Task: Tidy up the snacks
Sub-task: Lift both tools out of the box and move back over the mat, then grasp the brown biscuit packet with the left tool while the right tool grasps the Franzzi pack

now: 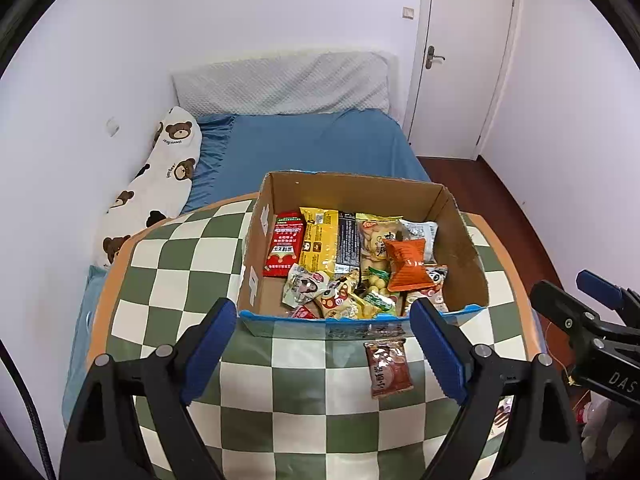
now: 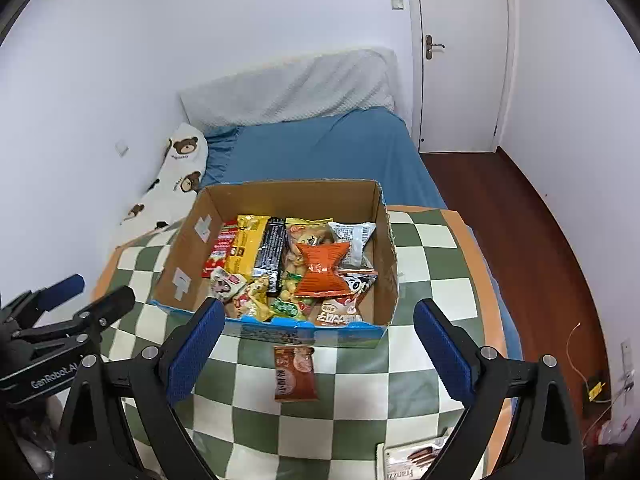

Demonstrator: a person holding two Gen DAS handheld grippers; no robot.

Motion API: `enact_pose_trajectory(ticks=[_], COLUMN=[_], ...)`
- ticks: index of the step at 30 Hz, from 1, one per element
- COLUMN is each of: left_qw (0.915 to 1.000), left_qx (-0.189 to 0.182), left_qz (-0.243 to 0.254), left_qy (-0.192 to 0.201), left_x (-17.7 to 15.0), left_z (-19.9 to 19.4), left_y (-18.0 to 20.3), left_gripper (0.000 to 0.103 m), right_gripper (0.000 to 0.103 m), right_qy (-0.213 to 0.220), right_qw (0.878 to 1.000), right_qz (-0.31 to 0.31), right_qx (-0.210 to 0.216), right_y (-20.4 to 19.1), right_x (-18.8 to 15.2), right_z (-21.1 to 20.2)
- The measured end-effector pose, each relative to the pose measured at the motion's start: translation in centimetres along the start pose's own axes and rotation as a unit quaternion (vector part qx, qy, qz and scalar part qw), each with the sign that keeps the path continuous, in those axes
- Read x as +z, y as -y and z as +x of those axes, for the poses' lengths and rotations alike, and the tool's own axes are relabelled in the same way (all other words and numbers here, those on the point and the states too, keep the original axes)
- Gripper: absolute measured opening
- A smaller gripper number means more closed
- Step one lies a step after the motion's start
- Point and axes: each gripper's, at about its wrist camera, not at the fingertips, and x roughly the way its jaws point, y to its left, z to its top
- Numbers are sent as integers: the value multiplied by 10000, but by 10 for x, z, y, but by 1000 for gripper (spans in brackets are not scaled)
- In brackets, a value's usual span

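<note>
Snacks fill the cardboard box on the checkered cloth; one brown packet lies just before it. Left gripper and right gripper both gape wide, empty. Another wrapper, perhaps biscuits, shows at the near edge.

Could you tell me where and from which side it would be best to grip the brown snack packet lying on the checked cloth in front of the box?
The brown packet lies flat, alone on the checked cloth, its long axis pointing at the cardboard box. Probably come straight down with the open right gripper, fingers across the narrow width at mid-length. Both long edges are free.
</note>
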Motion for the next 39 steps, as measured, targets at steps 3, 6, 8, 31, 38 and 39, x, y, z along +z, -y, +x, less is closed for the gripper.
enact_pose_trajectory(ticks=[3, 6, 8, 31, 38, 39], left_qw=[10000, 9996, 9984, 9439, 9489, 9479], left_qx=[-28, -19, -14, -473, -412, -422], left_qz=[-36, -17, 15, -331, -405, -407], left_qy=[-32, -276, -563, -3252, -3103, -3131], left_x=[-5, -17, -30, -113, -121, -123], left_z=[0, 12, 29, 236, 248, 248], left_y=[2, 5, 8, 72, 87, 89], left_gripper=[89, 90, 90, 90, 90, 90], right_gripper=[97, 97, 97, 99, 99, 99], right_qy=[-142, -448, -728, -2663, -3013, -2958], right_qw=[9994, 9971, 9935, 8614, 9181, 9217], right_qz=[248, 570, 863, 4314, 2468, 2396], right_qx=[186, 222, 171, -323, -736, -747], right_y=[6, 22, 39, 198, 154, 150], right_x=[-7, -23, -38, -237, -218, -217], right_z=[-2, 8, 21, 147, 161, 156])
